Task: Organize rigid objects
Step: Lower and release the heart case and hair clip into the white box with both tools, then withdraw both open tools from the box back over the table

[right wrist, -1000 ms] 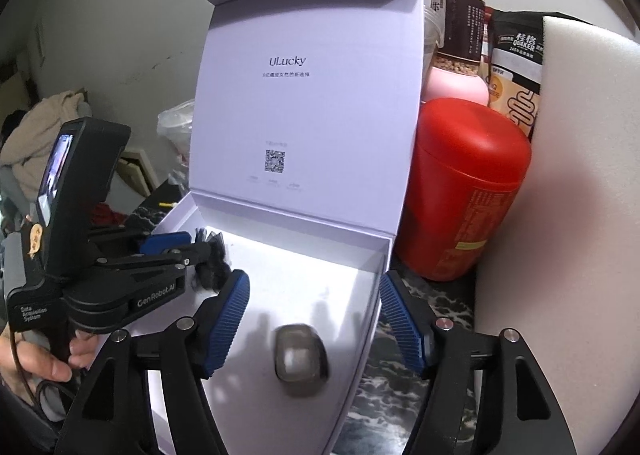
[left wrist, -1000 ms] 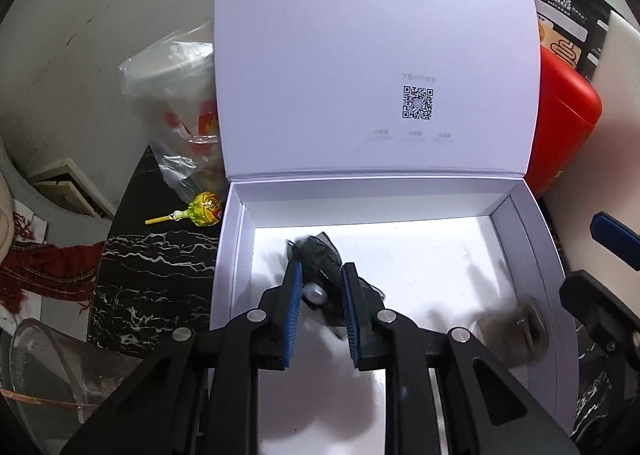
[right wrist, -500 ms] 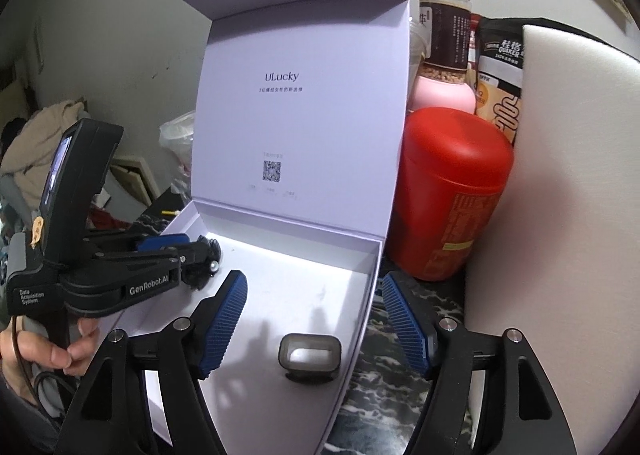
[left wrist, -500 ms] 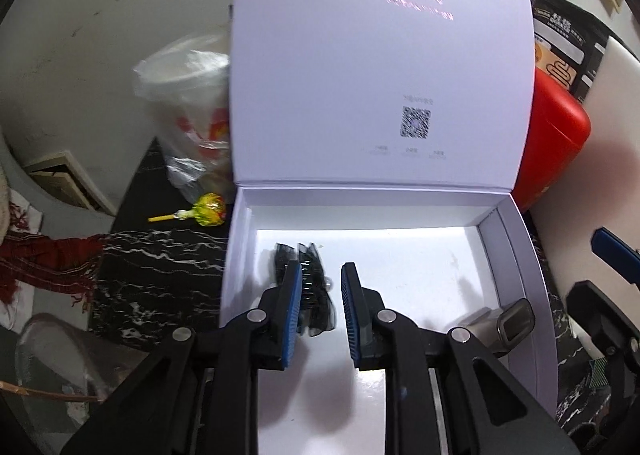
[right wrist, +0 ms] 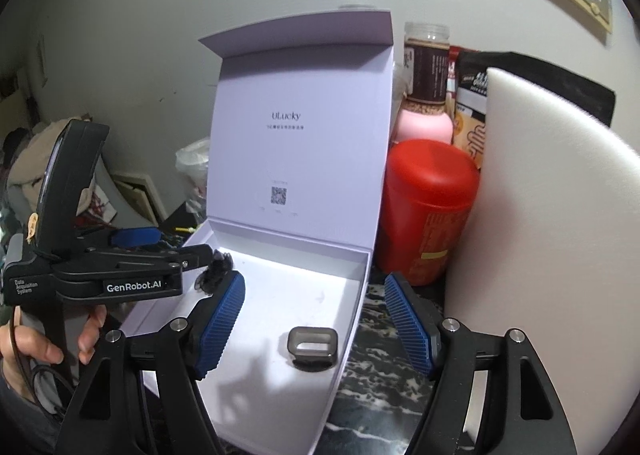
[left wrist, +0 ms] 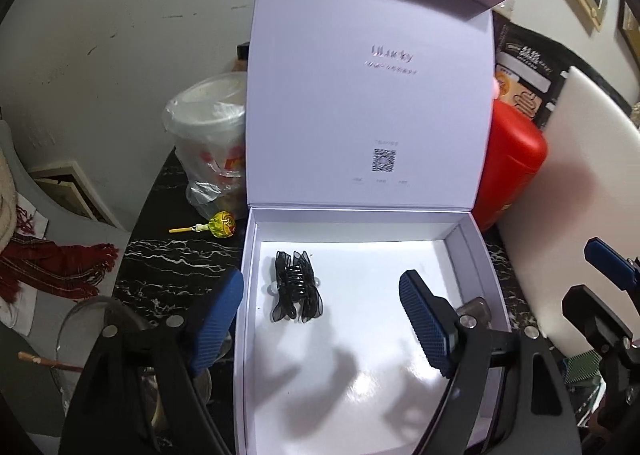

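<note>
Left wrist view: left gripper (left wrist: 320,319) fills the lower frame, its 2 blue pads spread wide after just opening, nothing pressed between them
Left pad position: the left blue pad (left wrist: 218,319) sits outside the box wall, over the dark marbled table (left wrist: 168,263)
Hair clip: black hair clip (left wrist: 296,285) lies loose on the white floor of the box, left of centre, between the 2 pads and touching neither
Box: white box (left wrist: 476,255) stands open at frame centre, its lid (left wrist: 368,103) upright behind, with a QR code in the lower middle
Grey object: small grey rectangular object (left wrist: 476,305) rests on the box floor by the right wall, partly hidden behind the right pad
Right wrist view: right gripper (right wrist: 316,319) spans the lower frame, pads apart and empty, jaws having just eased a little wider
Grey object, right wrist view: it lies at lower centre (right wrist: 312,343) between the pads, close to the box's near right wall, touching neither pad
Other gripper: a hand (right wrist: 40,343) at the lower left edge holds the left gripper's black handle
Surroundings: red canister (right wrist: 428,207) right of the box; lollipop (left wrist: 220,225) on the table left of the box; bagged cup (left wrist: 212,135) behind it
</note>
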Tool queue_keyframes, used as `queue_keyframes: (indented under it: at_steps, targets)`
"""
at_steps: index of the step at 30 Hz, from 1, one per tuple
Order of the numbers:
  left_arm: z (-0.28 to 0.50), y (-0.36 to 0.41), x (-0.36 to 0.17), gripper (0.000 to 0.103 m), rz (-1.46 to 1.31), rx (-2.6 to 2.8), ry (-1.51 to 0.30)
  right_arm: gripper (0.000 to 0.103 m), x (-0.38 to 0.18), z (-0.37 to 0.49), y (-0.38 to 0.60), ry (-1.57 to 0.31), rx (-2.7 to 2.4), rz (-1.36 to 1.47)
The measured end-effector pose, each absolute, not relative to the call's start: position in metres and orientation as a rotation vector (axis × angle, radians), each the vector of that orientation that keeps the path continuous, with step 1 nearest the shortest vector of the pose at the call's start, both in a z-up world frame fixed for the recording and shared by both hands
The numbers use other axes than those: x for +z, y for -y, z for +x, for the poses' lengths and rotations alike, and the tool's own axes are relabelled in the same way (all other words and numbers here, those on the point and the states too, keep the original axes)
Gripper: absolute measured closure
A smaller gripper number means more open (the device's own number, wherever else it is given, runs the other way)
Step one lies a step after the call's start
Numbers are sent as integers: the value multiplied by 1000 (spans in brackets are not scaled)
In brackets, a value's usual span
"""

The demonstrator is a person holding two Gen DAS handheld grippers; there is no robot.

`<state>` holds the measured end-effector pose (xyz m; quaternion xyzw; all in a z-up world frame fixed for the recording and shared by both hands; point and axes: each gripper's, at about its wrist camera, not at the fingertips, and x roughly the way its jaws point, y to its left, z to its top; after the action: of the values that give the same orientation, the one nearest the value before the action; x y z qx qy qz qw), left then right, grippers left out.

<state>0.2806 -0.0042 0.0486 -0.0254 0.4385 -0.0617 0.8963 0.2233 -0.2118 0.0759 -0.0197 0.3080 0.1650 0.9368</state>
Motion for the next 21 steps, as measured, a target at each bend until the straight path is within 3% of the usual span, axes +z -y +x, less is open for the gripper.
queue_keyframes:
  at_steps: [21]
  targets:
    - [205,4,104,23,34,-125,-812,29,114,149,220,-539,326,-47]
